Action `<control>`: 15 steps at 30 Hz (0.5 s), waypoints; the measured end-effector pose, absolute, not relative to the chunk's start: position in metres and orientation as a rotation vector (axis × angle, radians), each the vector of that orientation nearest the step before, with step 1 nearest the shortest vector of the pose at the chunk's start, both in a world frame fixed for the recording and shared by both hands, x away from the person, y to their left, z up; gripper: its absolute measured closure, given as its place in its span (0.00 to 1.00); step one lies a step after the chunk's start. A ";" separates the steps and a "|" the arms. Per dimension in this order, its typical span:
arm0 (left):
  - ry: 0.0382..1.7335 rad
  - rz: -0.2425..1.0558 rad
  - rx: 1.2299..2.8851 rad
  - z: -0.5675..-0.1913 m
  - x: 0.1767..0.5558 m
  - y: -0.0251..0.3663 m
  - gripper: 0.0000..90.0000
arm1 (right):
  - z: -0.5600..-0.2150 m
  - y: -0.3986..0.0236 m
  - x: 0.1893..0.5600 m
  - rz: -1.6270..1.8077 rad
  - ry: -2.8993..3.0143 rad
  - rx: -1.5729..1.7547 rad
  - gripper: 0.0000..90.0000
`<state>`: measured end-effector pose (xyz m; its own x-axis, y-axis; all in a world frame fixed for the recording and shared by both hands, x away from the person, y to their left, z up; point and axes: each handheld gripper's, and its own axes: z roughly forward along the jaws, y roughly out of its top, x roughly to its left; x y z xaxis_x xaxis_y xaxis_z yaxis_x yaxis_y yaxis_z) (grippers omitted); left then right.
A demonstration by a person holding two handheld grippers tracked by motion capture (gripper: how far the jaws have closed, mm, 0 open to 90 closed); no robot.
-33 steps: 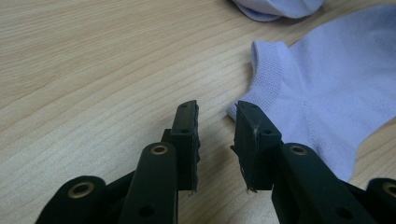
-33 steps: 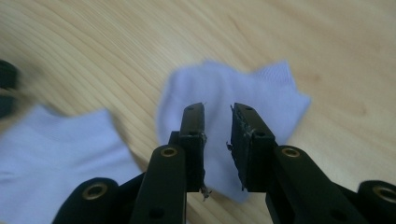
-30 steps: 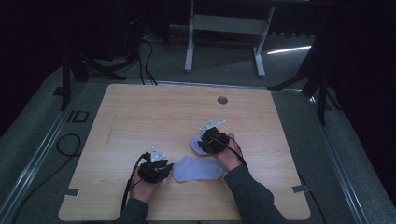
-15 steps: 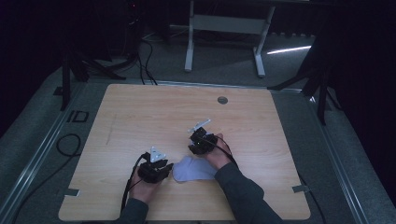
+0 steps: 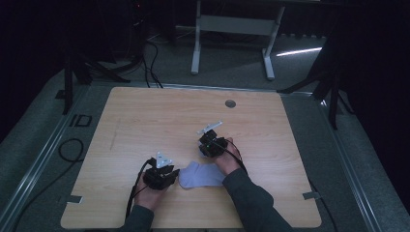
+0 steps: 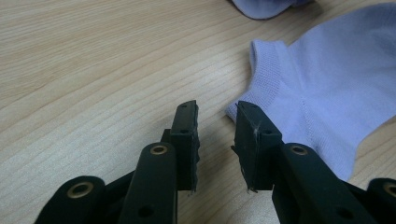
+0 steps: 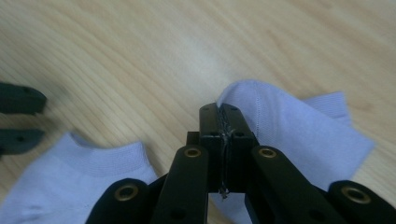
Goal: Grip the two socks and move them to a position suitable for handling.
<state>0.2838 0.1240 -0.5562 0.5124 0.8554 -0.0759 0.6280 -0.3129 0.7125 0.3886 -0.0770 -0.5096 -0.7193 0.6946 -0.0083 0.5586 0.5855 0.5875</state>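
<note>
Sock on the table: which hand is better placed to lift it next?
Right. The right tongs, which have just been closing, are shut on a fold of the sock. The left tongs stand open beside its cuff, gripping nothing.

The tabletop (image 5: 145, 125) is pale wood-look laminate — smooth, faintly sheened, with a fine straight grain running under the fingers of both grippers. The sock (image 6: 327, 88) just right of the left gripper (image 6: 215, 135) fingers is lilac knitted cloth, matt and soft, finely ribbed at the cuff and smoother in the body. Around the right gripper (image 7: 220, 116) fingers the same cloth shows a stitched seam line. The fingers (image 6: 184, 140) are black plastic, matt to slightly satin — with dull brass-coloured metal rivets behind them. Their pads look like rough, ridged rubber.
</note>
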 end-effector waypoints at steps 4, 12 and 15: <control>1.209 0.413 2.052 -0.556 0.284 0.124 0.78 | -0.497 -0.087 0.387 0.903 2.544 1.062 0.98; 1.212 0.418 2.048 -0.556 0.284 0.125 0.78 | -0.479 -0.117 0.391 1.017 2.464 1.154 0.98; 1.215 0.418 2.047 -0.556 0.284 0.125 0.78 | -0.479 -0.131 0.394 1.025 2.442 1.191 0.98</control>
